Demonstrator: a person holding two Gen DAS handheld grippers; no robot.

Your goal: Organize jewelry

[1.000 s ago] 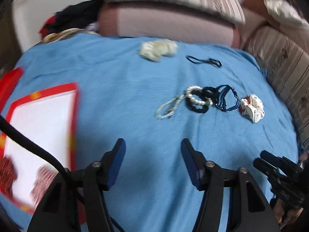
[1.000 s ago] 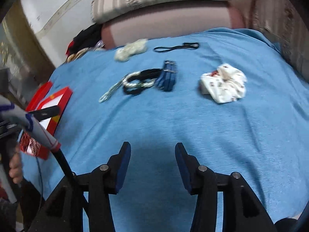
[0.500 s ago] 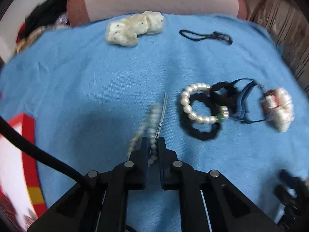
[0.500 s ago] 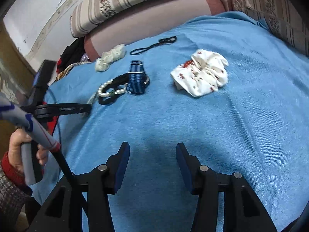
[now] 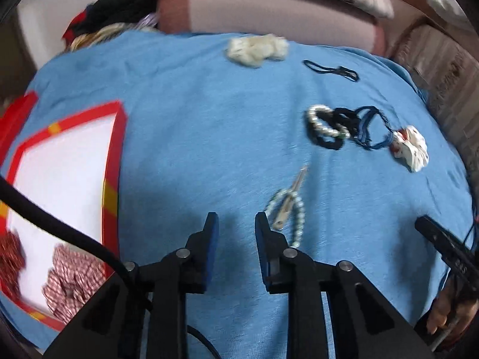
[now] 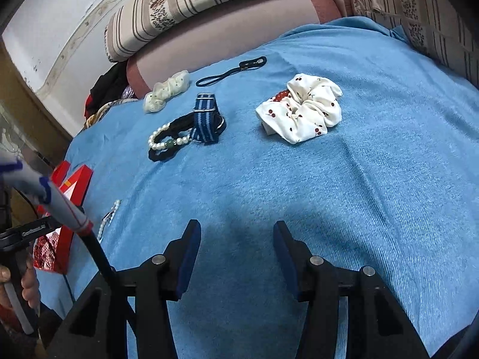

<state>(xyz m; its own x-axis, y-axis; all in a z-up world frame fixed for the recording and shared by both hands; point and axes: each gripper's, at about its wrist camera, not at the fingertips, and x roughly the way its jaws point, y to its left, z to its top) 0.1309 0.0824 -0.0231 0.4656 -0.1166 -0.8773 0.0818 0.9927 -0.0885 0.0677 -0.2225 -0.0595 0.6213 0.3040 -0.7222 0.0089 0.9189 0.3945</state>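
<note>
My left gripper [image 5: 236, 227] is open and empty; a pale bead bracelet with a metal clip [image 5: 289, 206] lies on the blue cloth just right of its right finger. A pearl bracelet [image 5: 324, 122] lies over a black hair tie and a blue striped strap [image 5: 371, 130], beside a white cherry-print scrunchie [image 5: 411, 149]. My right gripper [image 6: 236, 251] is open and empty, low over bare cloth. Ahead of it lie the scrunchie [image 6: 302, 110], the striped strap [image 6: 205, 119] and the pearl bracelet [image 6: 167, 140]. The bead bracelet [image 6: 109, 218] lies at far left.
A red-edged white box [image 5: 60, 176] with checked red scrunchies [image 5: 71, 278] sits at the left. A cream scrunchie [image 5: 257, 48] and a thin black hair tie [image 5: 330, 68] lie at the back. Cushions [image 6: 209, 3] border the blue cloth [image 6: 374, 179].
My left gripper was shut on the bead bracelet half a second ago; it has pulled it nearer, opened and dropped it on the cloth. The right gripper has edged closer to the scrunchie.
</note>
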